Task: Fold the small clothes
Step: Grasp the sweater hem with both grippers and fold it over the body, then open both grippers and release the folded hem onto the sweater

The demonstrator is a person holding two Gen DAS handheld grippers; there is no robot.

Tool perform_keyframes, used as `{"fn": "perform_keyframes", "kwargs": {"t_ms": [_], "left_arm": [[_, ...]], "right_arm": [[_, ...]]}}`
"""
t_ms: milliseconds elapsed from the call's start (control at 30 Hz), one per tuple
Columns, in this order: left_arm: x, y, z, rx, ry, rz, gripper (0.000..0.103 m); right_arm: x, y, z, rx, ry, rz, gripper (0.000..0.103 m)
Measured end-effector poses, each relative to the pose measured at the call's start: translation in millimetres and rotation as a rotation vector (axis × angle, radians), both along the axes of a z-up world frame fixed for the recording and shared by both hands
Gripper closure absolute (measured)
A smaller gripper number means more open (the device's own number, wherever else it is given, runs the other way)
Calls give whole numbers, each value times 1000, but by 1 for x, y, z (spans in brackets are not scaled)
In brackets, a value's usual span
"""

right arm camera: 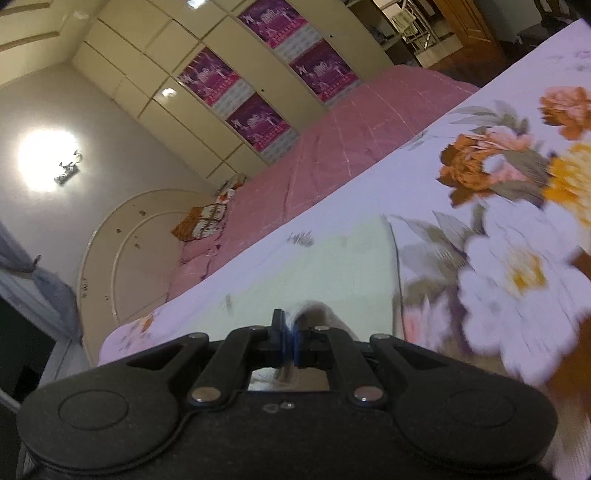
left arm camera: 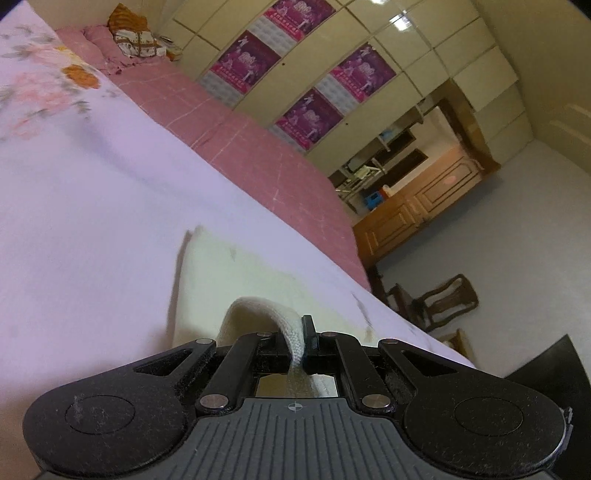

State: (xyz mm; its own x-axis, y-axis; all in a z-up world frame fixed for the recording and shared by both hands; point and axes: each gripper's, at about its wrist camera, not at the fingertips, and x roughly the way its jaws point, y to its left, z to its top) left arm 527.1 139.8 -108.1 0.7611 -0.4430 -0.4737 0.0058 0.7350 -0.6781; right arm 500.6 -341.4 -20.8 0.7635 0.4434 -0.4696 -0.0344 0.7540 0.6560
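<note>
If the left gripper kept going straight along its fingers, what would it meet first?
Probably the cream knitted garment it already pinches: the left gripper angles down onto that cloth lying ahead on the floral lilac bedsheet. Depth is uncertain.

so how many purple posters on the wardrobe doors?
4, in a staggered cluster on the doors behind the bed: upper, left, right, lowest. The upper one is cut by the frame edge; more may lie outside.

Home bedroom: bed [left arm camera: 92, 184] with floral sheet, pink quilt [left arm camera: 236, 147], pillows [left arm camera: 133, 38], wall of wardrobe doors [right arm camera: 155, 51].
</note>
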Motion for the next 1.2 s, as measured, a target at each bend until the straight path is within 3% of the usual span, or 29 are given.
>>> {"fn": "perform_keyframes", "kwargs": {"t_ms": [133, 200, 233, 267, 300, 333, 367, 400, 433, 467, 533, 633, 833, 867, 900, 967, 1000, 1100, 1200], "left_arm": [[54, -6, -18, 14, 69, 7, 99], [65, -4, -25, 0, 97, 24, 99], [66, -2, -25, -13, 86, 33, 93], [64, 0, -23, -17, 59, 41, 66], [60, 2, -19, 10, 32, 67, 41], [53, 3, -13, 66, -6, 115, 6], [48, 3, -9, 101, -49, 131, 6], [48, 4, -8, 117, -64, 110, 6], [51, 4, -8, 132, -59, 89, 16], [54, 1, -7, 168, -56, 60, 32], [62, -9, -8, 235, -36, -9, 39], [71, -28, -7, 371, -30, -89, 39], [85, -45, -2, 501, -24, -172, 42], [82, -45, 1, 512, -30, -175, 61], [83, -45, 3, 520, -28, -179, 69], [82, -44, 8, 496, -30, -167, 98], [80, -41, 10, 472, -39, -149, 98], [64, -31, 13, 394, -97, -81, 98], [52, -24, 6, 371, -123, -36, 100]], "right_arm": [[53, -6, -26, 28, 74, -40, 98], [70, -8, -39, 38, 108, -44, 91], [72, -10, -41, 20, 105, -74, 83], [70, -14, -40, 12, 79, -106, 78], [65, -19, -38, 22, 40, -131, 65], [59, -23, -35, 35, 8, -130, 61], [54, -25, -32, 30, -24, -115, 61], [50, -25, -30, 1, -40, -97, 61], [48, -23, -28, -50, -51, -72, 62], [48, -20, -27, -90, -55, -49, 63], [48, -13, -27, -146, -53, -7, 64], [53, 1, -27, -202, -50, 32, 65], [71, 29, -28, -372, -28, 102, 69], [73, 35, -29, -404, -26, 116, 72], [74, 40, -30, -433, -27, 127, 78], [75, 46, -30, -474, -34, 125, 94], [75, 47, -29, -479, -40, 118, 99], [67, 46, -21, -460, -91, 68, 99], [60, 39, -18, -440, -130, 26, 99]]}}
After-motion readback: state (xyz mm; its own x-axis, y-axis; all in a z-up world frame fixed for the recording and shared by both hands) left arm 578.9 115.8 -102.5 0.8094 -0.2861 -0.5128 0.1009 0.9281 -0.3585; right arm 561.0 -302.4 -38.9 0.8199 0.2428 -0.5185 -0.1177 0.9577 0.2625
